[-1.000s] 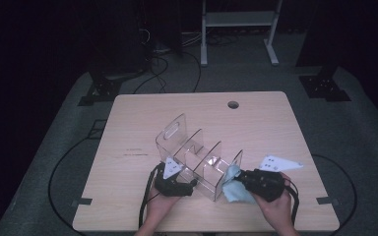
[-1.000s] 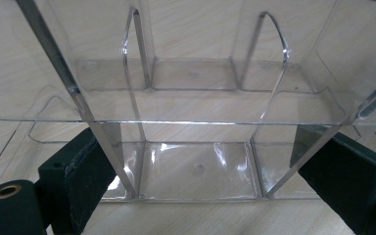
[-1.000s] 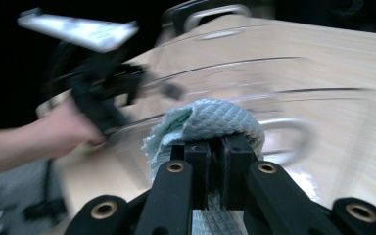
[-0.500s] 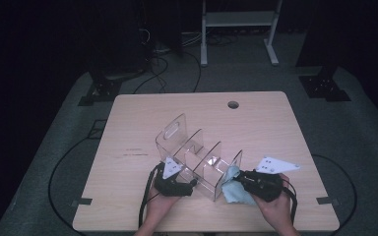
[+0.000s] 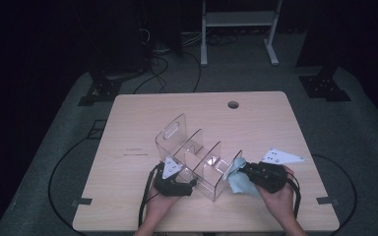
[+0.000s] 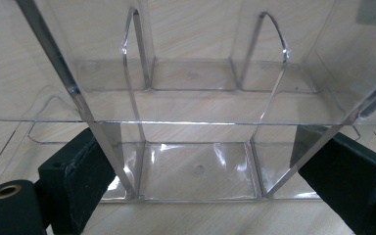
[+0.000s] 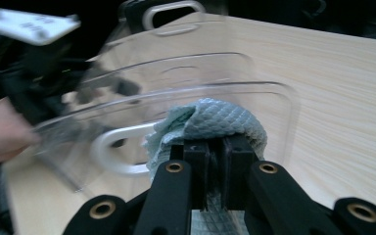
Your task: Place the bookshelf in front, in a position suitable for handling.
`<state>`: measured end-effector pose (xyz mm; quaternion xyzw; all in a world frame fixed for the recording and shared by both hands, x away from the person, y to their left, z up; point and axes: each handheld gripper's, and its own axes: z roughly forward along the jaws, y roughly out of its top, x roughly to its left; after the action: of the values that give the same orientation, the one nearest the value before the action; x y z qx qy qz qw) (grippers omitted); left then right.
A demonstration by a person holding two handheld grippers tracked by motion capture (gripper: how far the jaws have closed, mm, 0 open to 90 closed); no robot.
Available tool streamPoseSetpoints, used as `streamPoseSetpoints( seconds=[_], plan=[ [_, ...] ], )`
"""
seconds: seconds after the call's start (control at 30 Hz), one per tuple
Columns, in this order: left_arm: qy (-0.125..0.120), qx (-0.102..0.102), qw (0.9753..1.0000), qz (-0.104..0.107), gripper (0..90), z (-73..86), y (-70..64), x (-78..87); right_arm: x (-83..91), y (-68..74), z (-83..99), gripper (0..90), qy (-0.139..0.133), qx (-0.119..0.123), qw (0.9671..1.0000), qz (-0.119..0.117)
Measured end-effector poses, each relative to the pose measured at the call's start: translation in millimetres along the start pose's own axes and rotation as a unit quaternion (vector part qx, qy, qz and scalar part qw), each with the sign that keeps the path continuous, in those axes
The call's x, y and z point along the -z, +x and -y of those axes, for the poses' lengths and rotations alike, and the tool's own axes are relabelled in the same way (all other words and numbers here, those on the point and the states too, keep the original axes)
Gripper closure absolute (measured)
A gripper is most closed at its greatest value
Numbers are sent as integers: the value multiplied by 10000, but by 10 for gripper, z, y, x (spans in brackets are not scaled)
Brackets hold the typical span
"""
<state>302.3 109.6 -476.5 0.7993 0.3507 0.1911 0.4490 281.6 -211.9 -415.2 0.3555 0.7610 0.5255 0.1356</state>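
Clear acrylic organizer with upright dividers (image 5: 197,160) sits on the light wooden bench (image 5: 138,128), toward the near edge, roughly centred between the person's two hands. It runs diagonally, the end with the handle cut-out pointing far-left, the other end near-right.

Left gripper (image 5: 174,186) is at the organizer's near-left side. In the left gripper view its black jaws stand wide, one to either side of the near wall, spanning about a compartment and a half; whether the pads actually press the plastic I cannot tell. The position reads as bracing: it keeps the light, slippery box from skating across the bench while the other side is worked.

Right gripper (image 5: 248,173) is at the near-right end panel. Its jaws are pinched nearly together on a bunched pale blue-green textured cloth (image 7: 210,122), and the wad is pressed against the outer face of the clear end panel (image 7: 254,103), near its oval handle slot. Bunching the cloth gives a soft pad ahead of the hard jaws, so cloth, not metal, meets the acrylic.

In the high view the cloth (image 5: 238,179) hangs down between gripper and panel, its lower edge on the bench.

Judgement: wiping of the end panel is under way; inner dividers (image 6: 137,88) look untouched by the cloth at present.
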Motion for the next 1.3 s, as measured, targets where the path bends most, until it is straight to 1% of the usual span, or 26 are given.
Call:
streamPoseSetpoints(
  seconds=[0.03, 0.1, 0.13, 0.17, 0.2, 0.23, 0.27, 0.3, 0.37, 0.43, 0.47, 0.5, 0.53, 0.63, 0.67, 0.73, 0.87, 0.9, 0.93, 1.03, 1.1, 1.17, 1.23, 1.27, 1.3],
  plan=[
    [1, -1, 10000, 2, 86, 1, -2, 1, 9, 23, -5, 835, 7, 48, 10000, -25],
    [-4, 2, 10000, -6, 86, 2, -8, 1, 17, 4, -18, 836, 5, 29, 10000, 68],
    [-3, -1, 10000, -7, 86, 2, -9, 1, 10, -35, -23, 836, 2, -24, 9999, 149],
    [-9, 3, 10000, -12, 86, 2, -12, 0, 2, -86, -23, 836, -7, -113, 9997, 233],
    [-9, 2, 10000, -16, 86, 1, -15, 0, -4, -136, -18, 836, -13, -239, 9994, 267],
    [-14, 1, 10000, -24, 86, 2, -18, 0, -8, -171, -9, 837, -25, -338, 9991, 242],
    [-13, 5, 10000, -25, 86, 2, -19, 0, -10, -172, 1, 837, -40, -376, 9990, 229],
    [-14, 9, 10000, -23, 86, 5, -16, 1, -11, -148, 10, 837, -25, -337, 9992, 212],
    [-15, 3, 10000, -17, 86, 6, -13, 2, -4, -48, 21, 837, -63, -246, 9997, 1],
    [-14, -1, 10000, -12, 86, 6, -12, 2, 17, 58, 9, 837, -60, -79, 9998, -189],
    [-16, -2, 10000, -7, 86, 6, -11, 1, 21, 91, -3, 838, -35, 16, 9999, -131],
    [-12, -4, 10000, -10, 86, 5, -11, 0, 19, 94, -16, 839, 0, 81, 10000, -45],
    [-15, 3, 10000, -21, 86, 3, -14, -4, 12, 64, -26, 839, -4, 55, 10000, -22],
    [-12, 5, 10000, -30, 86, 0, -19, -8, -2, -68, -31, 839, -36, -207, 9997, 149],
    [-17, 8, 10000, -32, 85, 1, -18, -8, -5, -92, -27, 839, -46, -270, 9995, 136],
    [-20, 9, 10000, -31, 86, 3, -17, -6, 1, -50, -18, 838, -63, -271, 9995, 120],
    [-16, 6, 10000, -28, 86, 3, -17, -5, 16, 111, -13, 838, -38, -37, 10000, -77],
    [-18, 5, 10000, -29, 86, 3, -17, -6, 19, 125, -18, 839, -11, 9, 10000, -53],
    [-19, 4, 10000, -30, 86, 3, -18, -8, 19, 113, -26, 839, 9, 29, 10000, -25],
    [-26, 18, 10000, -46, 85, -1, -24, -15, 4, 22, -30, 839, -16, -127, 9999, 71],
    [-20, 19, 10000, -45, 85, -2, -24, -14, 4, 11, -21, 839, -44, -182, 9998, 87],
    [-16, 19, 10000, -36, 85, -1, -22, -11, 12, 64, -16, 839, -58, -90, 9999, -6],
    [-15, 14, 10000, -34, 85, -2, -22, -12, 19, 92, -30, 839, 8, 22, 10000, 55],
    [-13, 14, 10000, -36, 86, -3, -23, -12, 25, 69, -41, 839, 20, 4, 10000, 47],
    [-11, 11, 10000, -32, 85, -3, -22, -12, 37, 32, -52, 840, -25, -50, 10000, 78]
  ],
)
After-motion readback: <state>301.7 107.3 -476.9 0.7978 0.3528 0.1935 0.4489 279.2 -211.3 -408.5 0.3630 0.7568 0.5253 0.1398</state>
